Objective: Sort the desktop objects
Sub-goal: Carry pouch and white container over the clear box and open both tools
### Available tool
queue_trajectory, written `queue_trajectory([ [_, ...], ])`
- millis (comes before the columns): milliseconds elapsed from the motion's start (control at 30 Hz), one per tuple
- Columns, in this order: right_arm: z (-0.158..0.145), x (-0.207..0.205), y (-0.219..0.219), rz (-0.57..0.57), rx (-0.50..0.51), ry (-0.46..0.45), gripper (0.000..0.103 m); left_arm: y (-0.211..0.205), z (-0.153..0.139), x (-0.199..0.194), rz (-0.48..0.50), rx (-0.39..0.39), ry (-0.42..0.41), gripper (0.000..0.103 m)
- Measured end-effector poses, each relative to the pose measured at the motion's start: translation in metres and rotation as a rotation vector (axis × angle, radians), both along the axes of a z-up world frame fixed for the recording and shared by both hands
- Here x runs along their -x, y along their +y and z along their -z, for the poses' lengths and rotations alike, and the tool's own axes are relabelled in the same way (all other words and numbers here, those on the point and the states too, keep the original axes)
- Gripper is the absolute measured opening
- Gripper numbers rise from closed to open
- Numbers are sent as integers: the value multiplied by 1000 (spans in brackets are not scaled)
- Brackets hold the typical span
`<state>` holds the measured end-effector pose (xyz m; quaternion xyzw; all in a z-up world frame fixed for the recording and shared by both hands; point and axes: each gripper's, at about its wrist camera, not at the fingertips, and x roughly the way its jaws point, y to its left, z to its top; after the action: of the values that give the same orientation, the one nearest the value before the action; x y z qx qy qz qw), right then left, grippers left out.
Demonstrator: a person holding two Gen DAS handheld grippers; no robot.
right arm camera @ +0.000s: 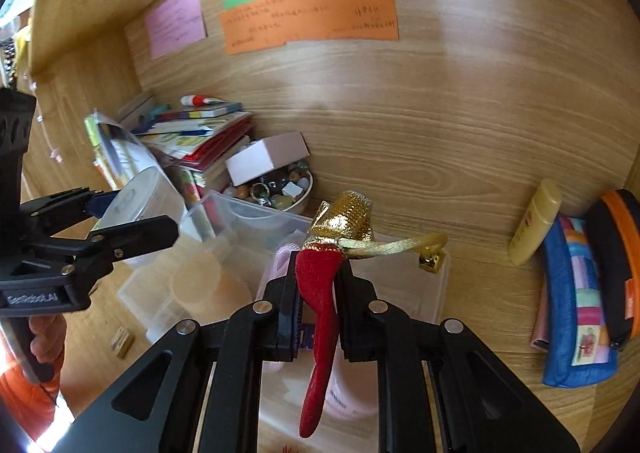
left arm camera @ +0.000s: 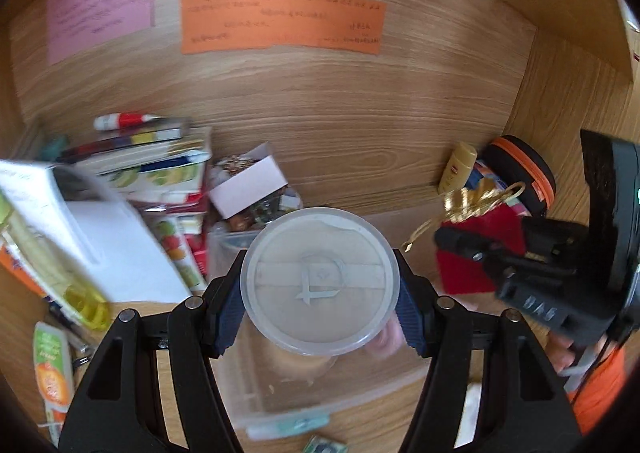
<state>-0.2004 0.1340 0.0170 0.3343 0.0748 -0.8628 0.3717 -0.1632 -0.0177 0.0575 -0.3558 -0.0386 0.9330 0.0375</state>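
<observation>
My left gripper (left arm camera: 320, 295) is shut on a round translucent plastic jar (left arm camera: 320, 281), lid facing the camera, held above a clear plastic bin (left arm camera: 256, 385). The jar also shows in the right wrist view (right arm camera: 140, 205), with the left gripper (right arm camera: 120, 221) around it. My right gripper (right arm camera: 318, 293) is shut on a red velvet pouch (right arm camera: 320, 317) with a gold top and gold cord, held over the clear bin (right arm camera: 240, 229). In the left wrist view the right gripper (left arm camera: 460, 249) holds the red pouch (left arm camera: 480, 249) at the right.
A stack of books (right arm camera: 204, 137) and a white box over a bowl of stones (right arm camera: 280, 189) stand at the back left. A yellow tube (right arm camera: 534, 229), a blue patchwork pouch (right arm camera: 576, 305) and a black-and-orange case (right arm camera: 616, 261) lie at the right. Coloured paper notes (right arm camera: 312, 13) hang on the wooden back wall.
</observation>
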Motion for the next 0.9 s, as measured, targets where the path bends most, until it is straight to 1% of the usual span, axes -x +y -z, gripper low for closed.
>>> queue_trajectory([
  [133,13,7,-7,37,-27,20,13,10,11,22,12,-1,-31,65],
  [300,27,16,-6,31,-40,-19,13,15,33,43,9,-3,-85,65],
  [400,34,19,-2,36,-51,-28,13,15,44,52,0,1,-112,65],
  [600,51,25,-3,32,-84,-72,13,16,57,57,1,16,-143,65],
  [667,53,21,-6,37,-112,-44,16,16,59,57,3,20,-148,65],
  [833,56,13,-13,27,-176,-5,17,18,66,56,13,31,-169,65],
  [900,58,10,-15,20,-201,7,20,19,68,55,15,39,-173,65],
])
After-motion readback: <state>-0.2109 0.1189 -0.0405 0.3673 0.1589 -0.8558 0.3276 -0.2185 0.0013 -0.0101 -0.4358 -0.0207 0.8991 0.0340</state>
